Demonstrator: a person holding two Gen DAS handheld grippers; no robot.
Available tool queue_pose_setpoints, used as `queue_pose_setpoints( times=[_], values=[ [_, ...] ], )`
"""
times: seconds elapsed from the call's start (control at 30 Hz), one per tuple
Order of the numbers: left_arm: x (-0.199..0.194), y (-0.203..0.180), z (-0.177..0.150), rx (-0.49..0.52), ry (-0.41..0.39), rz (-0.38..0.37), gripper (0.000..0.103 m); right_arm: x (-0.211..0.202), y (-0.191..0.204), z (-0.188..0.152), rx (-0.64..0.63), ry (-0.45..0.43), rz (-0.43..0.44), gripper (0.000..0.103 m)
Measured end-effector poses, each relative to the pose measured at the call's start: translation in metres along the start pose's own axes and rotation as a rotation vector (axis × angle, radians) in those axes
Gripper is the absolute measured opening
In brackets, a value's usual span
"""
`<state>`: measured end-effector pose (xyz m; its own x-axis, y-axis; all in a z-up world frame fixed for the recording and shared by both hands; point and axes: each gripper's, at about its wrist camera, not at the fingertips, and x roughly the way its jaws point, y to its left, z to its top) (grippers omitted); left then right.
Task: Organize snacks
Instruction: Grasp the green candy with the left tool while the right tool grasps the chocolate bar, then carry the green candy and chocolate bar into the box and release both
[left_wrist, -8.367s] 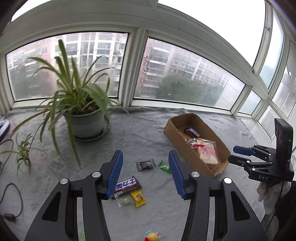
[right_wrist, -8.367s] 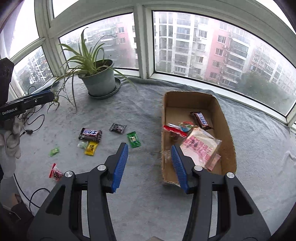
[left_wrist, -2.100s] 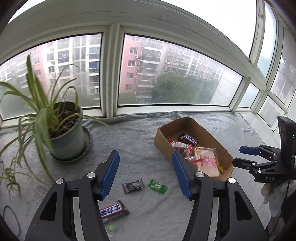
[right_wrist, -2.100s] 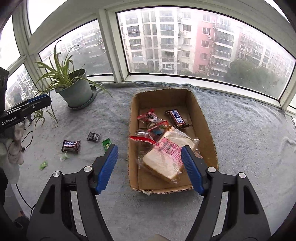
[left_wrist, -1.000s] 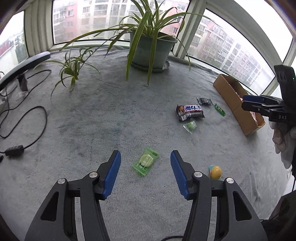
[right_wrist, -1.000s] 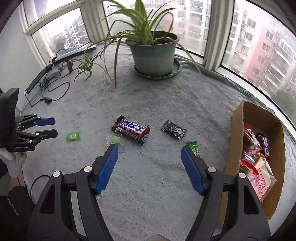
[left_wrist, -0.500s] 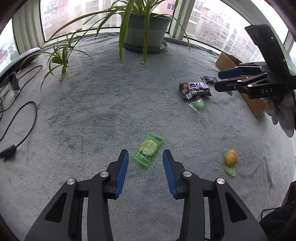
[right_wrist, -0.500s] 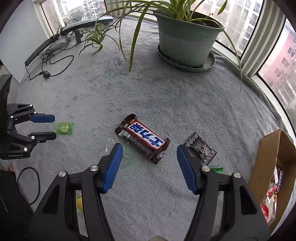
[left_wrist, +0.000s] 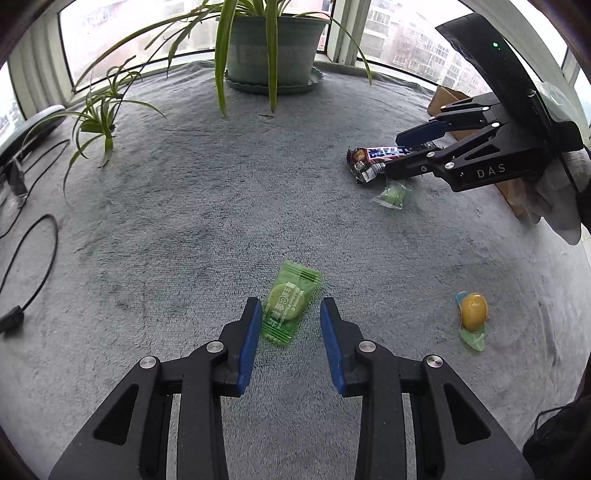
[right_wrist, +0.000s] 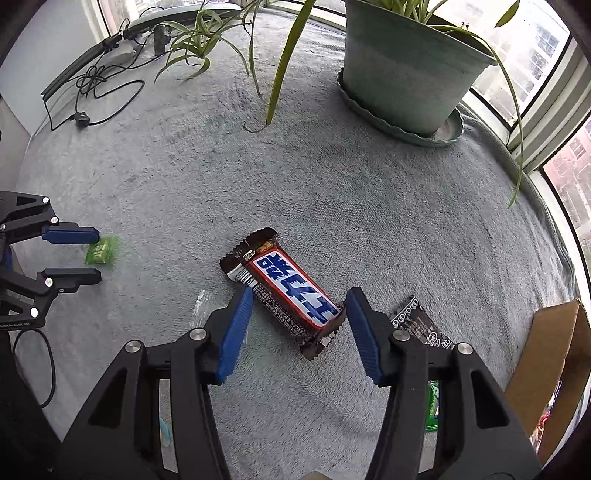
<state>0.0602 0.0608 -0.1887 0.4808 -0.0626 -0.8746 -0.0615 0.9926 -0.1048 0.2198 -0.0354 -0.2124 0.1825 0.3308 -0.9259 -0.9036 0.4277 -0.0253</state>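
A green wrapped candy (left_wrist: 290, 301) lies on the grey cloth between the blue pads of my left gripper (left_wrist: 290, 314). Its jaws are closing, and a gap still shows at the right pad. In the right wrist view the same left gripper (right_wrist: 96, 255) straddles the green candy (right_wrist: 105, 247) at the left edge. A red-and-blue chocolate bar (right_wrist: 291, 291) lies slantwise between the closing jaws of my right gripper (right_wrist: 299, 299), and the pads are not pressing on it. The left wrist view shows the right gripper (left_wrist: 395, 155) low over that bar (left_wrist: 364, 157).
A potted plant (right_wrist: 406, 62) stands behind, and a cardboard box (right_wrist: 546, 365) with snacks at the right. A black packet (right_wrist: 421, 325), a clear-wrapped green sweet (left_wrist: 393, 194) and a yellow sweet (left_wrist: 472, 312) lie loose. Cables (left_wrist: 29, 251) run along the left.
Both grippers have come down closer to the cloth and their jaws have narrowed, the left around the green candy, the right around the chocolate bar.
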Motion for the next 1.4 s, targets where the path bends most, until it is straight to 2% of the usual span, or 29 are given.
queue_pose_setpoints(
  times=[0.33,0.57,0.73,0.8,0.87,1.03,1.27,1.4],
  values=[
    [0.001,0.003,0.001,-0.007,-0.008,0.01,0.023,0.009,0.004,0.012,-0.068,0.028,0.0,0.056],
    [0.001,0.004,0.001,-0.018,-0.011,0.014,0.02,0.014,0.011,0.021,-0.145,0.041,-0.055,0.056],
    [0.0,0.005,0.001,-0.027,-0.012,0.011,0.02,0.021,0.013,0.027,-0.159,0.054,-0.027,0.056],
    [0.0,0.005,0.001,-0.034,-0.015,0.009,0.019,0.021,0.01,0.029,-0.138,0.046,-0.002,0.053],
    [-0.001,0.005,0.001,-0.039,-0.016,0.009,0.018,0.021,0.008,0.029,-0.117,0.046,0.029,0.034],
    [-0.002,0.006,-0.001,-0.049,-0.024,0.013,0.017,0.019,0.011,0.024,-0.105,0.027,-0.005,0.031],
    [-0.006,0.006,-0.001,-0.067,-0.04,0.012,0.012,-0.001,0.005,0.009,-0.026,-0.03,0.011,0.03],
    [-0.006,0.004,-0.003,-0.051,-0.043,0.016,0.012,-0.005,0.004,0.001,-0.009,-0.03,0.013,0.03]
  ],
)
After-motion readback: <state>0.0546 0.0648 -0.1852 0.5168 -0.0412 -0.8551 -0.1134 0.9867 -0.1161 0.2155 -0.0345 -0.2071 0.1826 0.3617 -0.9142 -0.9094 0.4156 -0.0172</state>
